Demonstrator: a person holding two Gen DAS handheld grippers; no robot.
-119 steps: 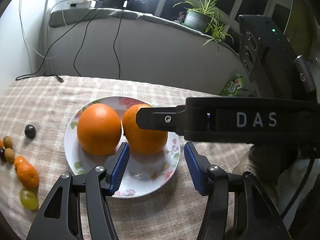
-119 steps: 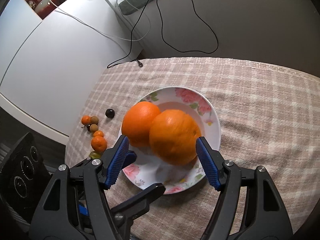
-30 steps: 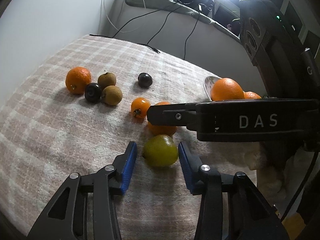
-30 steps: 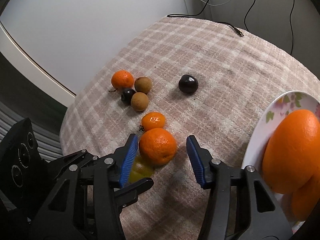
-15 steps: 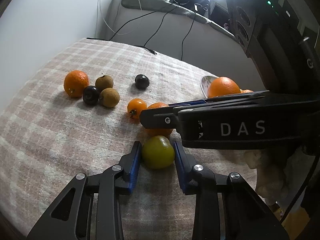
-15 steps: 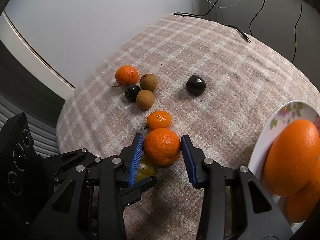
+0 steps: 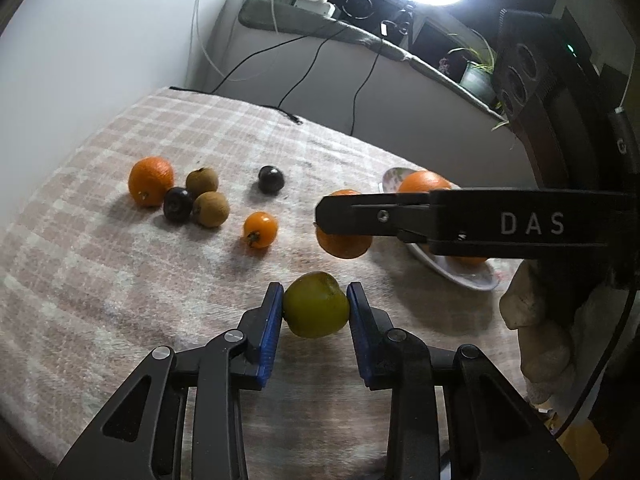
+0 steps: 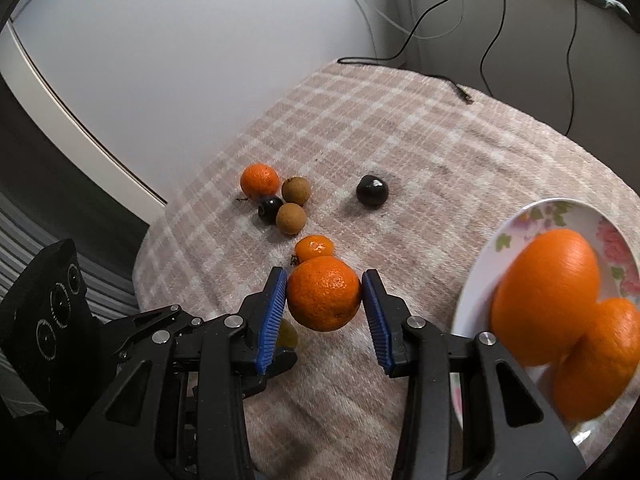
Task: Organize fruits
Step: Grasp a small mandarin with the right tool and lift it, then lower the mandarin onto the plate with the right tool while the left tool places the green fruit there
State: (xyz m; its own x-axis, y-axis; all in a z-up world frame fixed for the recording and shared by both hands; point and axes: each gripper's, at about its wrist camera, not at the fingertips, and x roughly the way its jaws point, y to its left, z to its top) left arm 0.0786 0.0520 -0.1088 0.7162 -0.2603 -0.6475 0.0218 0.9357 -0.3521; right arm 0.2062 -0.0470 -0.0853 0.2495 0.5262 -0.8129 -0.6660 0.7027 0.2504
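Pink-and-cream checked woven tablecloth [image 7: 120, 280] meets a white wall [image 7: 100, 40]. Left gripper [image 7: 315, 312] pinches a round yellow-green fruit [image 7: 315, 305]; right gripper [image 8: 324, 300] clamps a dimpled orange mandarin [image 8: 324, 294], its arm hiding the floral white plate [image 7: 460, 276].

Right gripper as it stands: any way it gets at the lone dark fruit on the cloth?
Probably not yet. The right gripper is shut on a mandarin, so its jaws are full. The path itself to the dark fruit looks free, nothing beside it; it must set the mandarin down first.
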